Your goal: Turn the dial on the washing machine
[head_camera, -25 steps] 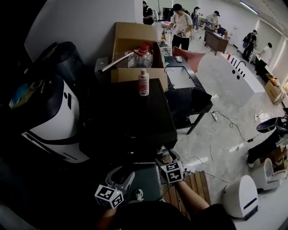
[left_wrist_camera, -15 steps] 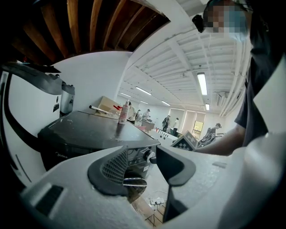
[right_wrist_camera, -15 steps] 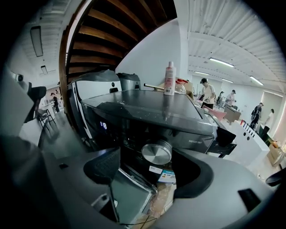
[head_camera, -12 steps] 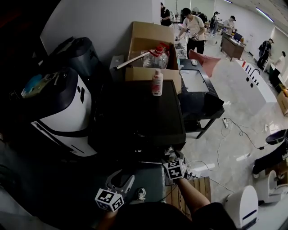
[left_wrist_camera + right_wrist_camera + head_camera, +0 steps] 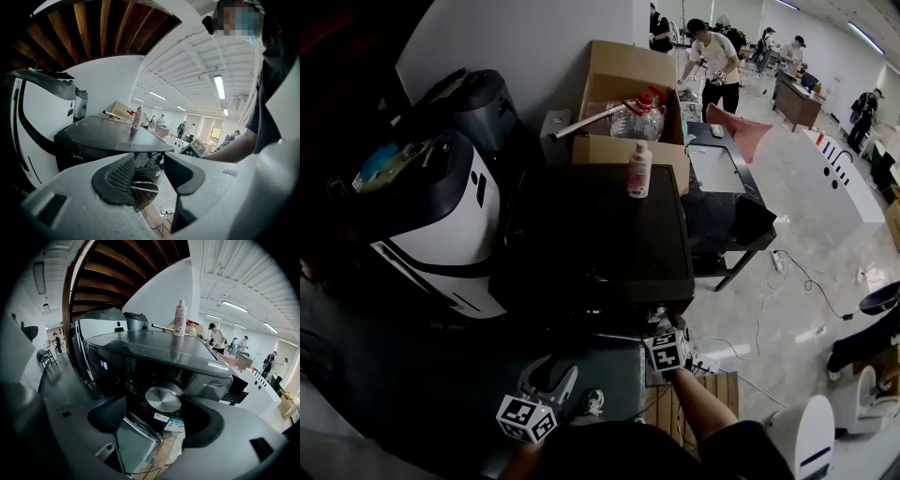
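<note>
1. The right gripper [image 5: 155, 420] has just been opening its jaws wider. Now they are wide apart and hold nothing.
2. The shiny round dial [image 5: 162, 399] is on the near front of the washing machine [image 5: 591, 234]. It sits just ahead, in the gap between the open jaws, but the pads do not touch it.
3. The left gripper [image 5: 150, 176] is on the near left, with its jaws apart and empty.
4. I think the right gripper is getting ready to close on the dial and turn it.
</note>
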### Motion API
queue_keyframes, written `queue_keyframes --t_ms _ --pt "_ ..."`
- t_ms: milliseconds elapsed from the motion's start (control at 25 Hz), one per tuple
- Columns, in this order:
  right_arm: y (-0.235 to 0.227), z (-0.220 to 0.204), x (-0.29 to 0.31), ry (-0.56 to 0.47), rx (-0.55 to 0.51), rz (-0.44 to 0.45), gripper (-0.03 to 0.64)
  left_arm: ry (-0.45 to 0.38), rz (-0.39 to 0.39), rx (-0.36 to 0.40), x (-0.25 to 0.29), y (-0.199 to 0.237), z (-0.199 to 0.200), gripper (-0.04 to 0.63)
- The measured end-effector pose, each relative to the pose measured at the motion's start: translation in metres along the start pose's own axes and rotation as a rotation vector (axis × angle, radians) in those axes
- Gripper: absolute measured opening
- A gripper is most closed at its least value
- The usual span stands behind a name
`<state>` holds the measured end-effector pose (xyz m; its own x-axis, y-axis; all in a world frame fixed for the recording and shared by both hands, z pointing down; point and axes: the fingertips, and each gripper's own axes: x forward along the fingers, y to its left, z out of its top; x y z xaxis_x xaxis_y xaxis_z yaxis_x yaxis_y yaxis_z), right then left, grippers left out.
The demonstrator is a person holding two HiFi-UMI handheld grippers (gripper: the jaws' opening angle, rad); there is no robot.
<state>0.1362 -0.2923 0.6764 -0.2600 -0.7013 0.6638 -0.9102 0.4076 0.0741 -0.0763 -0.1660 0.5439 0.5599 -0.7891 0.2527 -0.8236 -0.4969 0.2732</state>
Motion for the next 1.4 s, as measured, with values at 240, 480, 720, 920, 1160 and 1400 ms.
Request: queue_keyframes --t_ms 240,480,720,920,1160,1400 --pt "-0.003 -0.012 0.008 0.03 0.056 0.022 0.357 0.003 -0.002 -0.004 0.0 -0.003 -0.005 0.193" --pt "-0.003 -0.015 0.013 0.041 0.078 0.022 0.359 0.013 0.017 -0.011 -0.006 0.002 -0.008 0.193" --pt "-0.005 -0.021 0.02 0.065 0.133 0.036 0.357 0.005 0.036 -0.016 -0.01 0.007 -0.008 0.193" --pt "-0.003 -0.024 0.023 0.078 0.142 0.041 0.357 0.005 0.049 -0.023 -0.015 0.011 -0.01 0.193" --pt "0.002 -0.03 0.03 0.105 0.163 0.068 0.347 0.008 0.047 -0.026 -0.016 0.015 -0.014 0.193" --pt "0.004 -0.034 0.034 0.121 0.176 0.087 0.336 0.015 0.052 -0.022 -0.015 0.017 -0.014 0.193"
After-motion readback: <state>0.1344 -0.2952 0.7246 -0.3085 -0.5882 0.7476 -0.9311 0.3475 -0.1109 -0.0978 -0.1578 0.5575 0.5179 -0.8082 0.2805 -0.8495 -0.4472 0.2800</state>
